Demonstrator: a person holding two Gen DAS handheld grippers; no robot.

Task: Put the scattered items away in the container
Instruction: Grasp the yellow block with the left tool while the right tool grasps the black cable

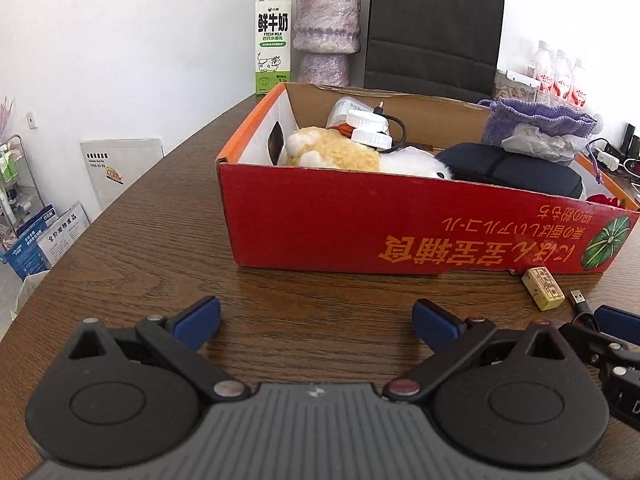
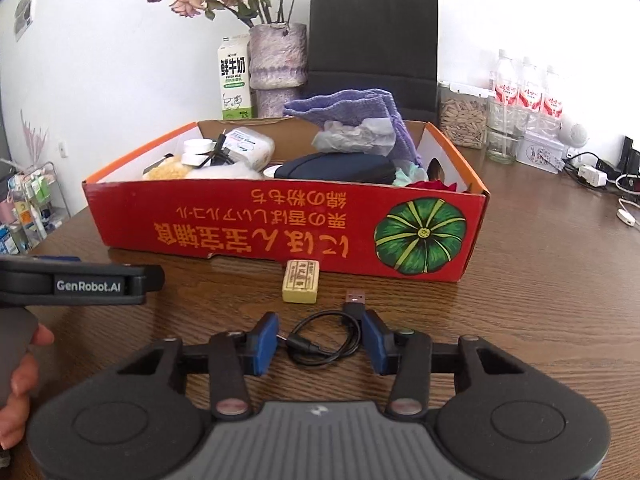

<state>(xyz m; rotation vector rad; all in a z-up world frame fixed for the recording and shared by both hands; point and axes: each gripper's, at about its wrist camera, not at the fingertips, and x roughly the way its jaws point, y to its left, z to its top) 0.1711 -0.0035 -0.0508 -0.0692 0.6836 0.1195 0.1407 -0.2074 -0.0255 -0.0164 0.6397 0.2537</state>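
Item: black USB cable, coiled on the table before the red box; plug end points toward the box. My right gripper brackets the coil, pads not visibly pressing. My left gripper spread, empty. Legible: "GenRobot.AI"; milk carton "FRESH MILK".

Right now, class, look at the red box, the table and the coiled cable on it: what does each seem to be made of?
Red box: printed cardboard, matte; brown raw board shows on the inside walls and cut edges.
Table: wood or wood-look veneer, slight sheen; dark grain lines run across it.
Coiled cable: black plastic or rubber jacket, smooth, with a metal USB plug.
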